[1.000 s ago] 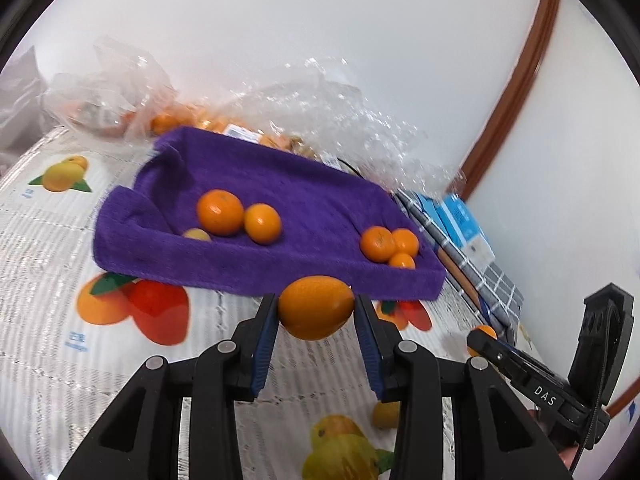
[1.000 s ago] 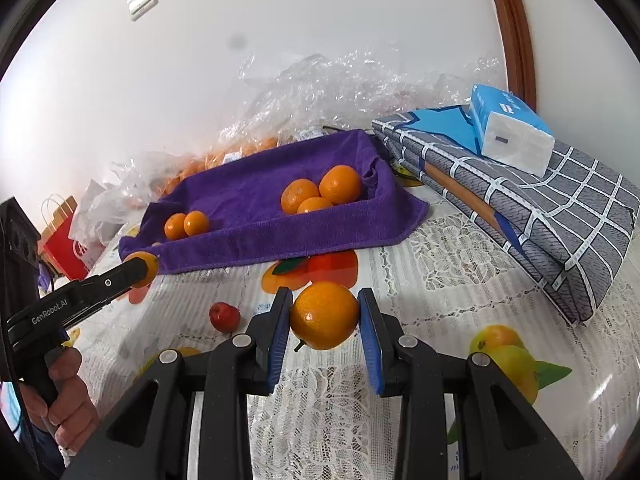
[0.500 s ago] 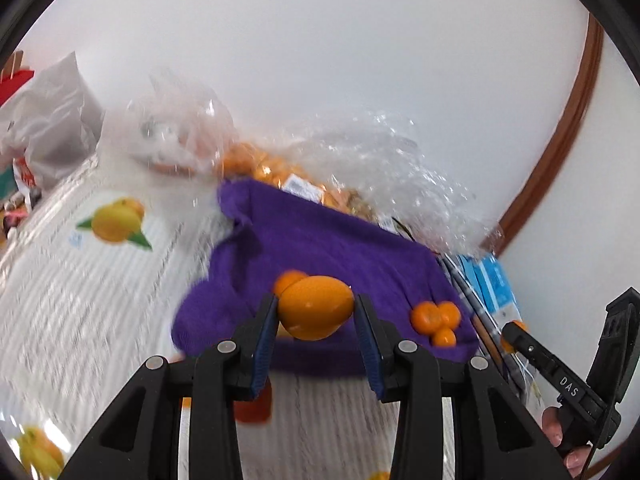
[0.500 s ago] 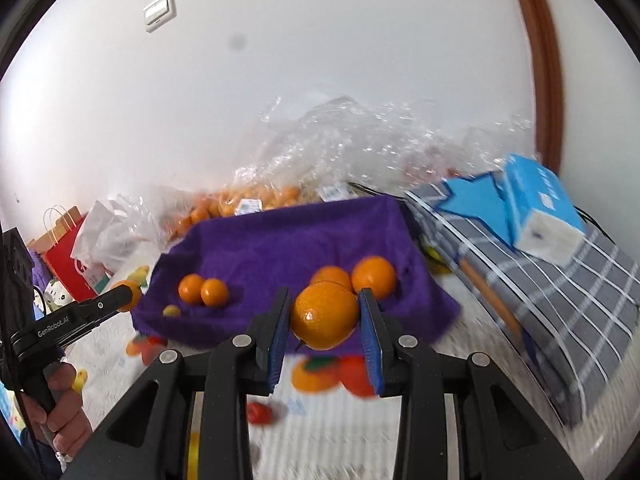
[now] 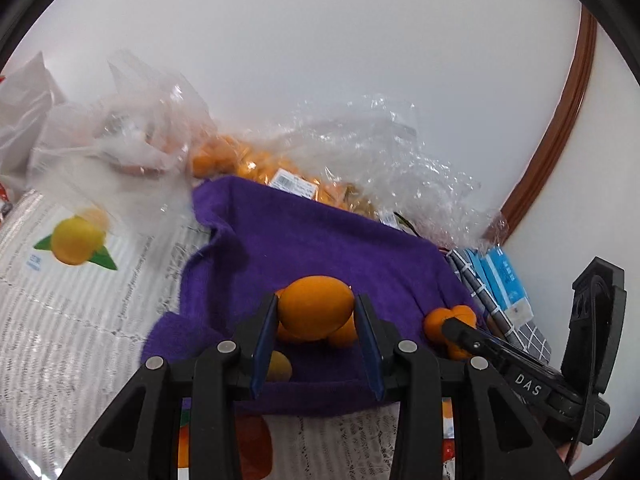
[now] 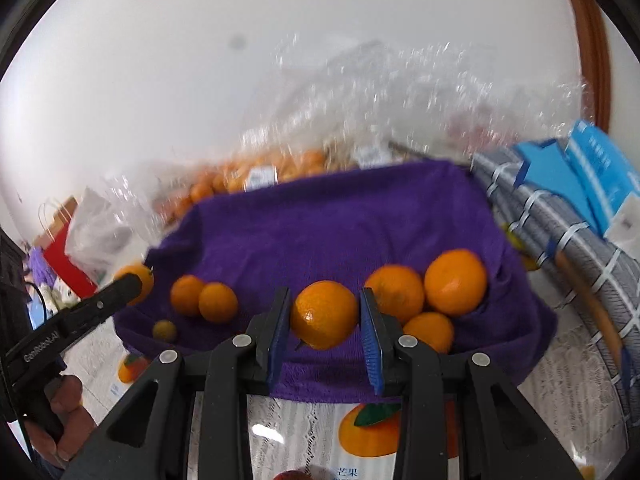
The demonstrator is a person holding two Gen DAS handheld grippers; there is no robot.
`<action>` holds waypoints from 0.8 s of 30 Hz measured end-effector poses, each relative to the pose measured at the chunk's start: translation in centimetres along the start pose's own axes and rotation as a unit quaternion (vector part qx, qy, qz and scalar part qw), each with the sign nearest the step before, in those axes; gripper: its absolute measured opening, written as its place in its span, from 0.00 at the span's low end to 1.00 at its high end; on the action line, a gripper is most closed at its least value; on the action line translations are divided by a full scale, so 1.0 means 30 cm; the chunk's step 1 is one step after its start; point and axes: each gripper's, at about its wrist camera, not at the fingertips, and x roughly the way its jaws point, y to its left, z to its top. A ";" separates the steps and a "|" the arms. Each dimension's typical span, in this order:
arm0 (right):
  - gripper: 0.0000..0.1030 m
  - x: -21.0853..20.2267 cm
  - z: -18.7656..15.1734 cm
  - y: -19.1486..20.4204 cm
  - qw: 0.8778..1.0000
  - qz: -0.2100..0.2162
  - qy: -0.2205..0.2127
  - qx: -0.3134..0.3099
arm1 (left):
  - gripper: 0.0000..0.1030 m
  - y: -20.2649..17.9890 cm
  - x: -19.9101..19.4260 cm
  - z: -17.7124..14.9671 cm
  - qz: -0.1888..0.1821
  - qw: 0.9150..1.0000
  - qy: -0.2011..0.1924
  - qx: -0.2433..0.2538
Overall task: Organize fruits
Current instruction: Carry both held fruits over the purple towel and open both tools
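1. Left hand-held gripper: black frame, blue pads, closed on an oval, smooth-skinned orange fruit held clear above the near part of a purple terry towel.
2. Right hand-held gripper: same build, clamped on a round glossy orange, likewise suspended over the towel's front edge.
3. Towel contents, left side: two small oranges touching one another, with a small dull yellowish fruit just beside them near the fold.
4. Towel contents, right side: a cluster of three oranges, touching, set against the raised right fold.
5. Behind the towel: crumpled clear plastic bags with more orange fruit inside, against the white wall.
6. To the right: a folded grey checked cloth carrying a blue tissue pack.
7. Underneath: a lace-patterned table cover with printed fruit pictures.
8. Risk, judged: both fruits are round and pinched on narrow pads; a release made too high would likely let them roll off the towel's low front edge onto the table.
9. Risk, judged: lowering into the resting groups could knock those fruits apart, and the two grippers work close enough to collide.
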 end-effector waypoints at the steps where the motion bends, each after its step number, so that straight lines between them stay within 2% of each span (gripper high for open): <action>1: 0.32 0.002 -0.001 0.006 1.000 -0.001 0.000 -0.005 | 0.36 -0.001 0.007 -0.001 -0.005 1.000 0.004 -0.004; 11: 0.32 0.060 -0.028 0.008 1.000 -0.003 0.024 -0.011 | 0.36 -0.012 0.054 -0.015 0.000 0.999 0.030 0.013; 24: 0.34 0.056 -0.038 -0.001 1.000 -0.015 0.023 -0.011 | 0.36 -0.014 0.083 -0.024 0.012 0.998 0.051 0.019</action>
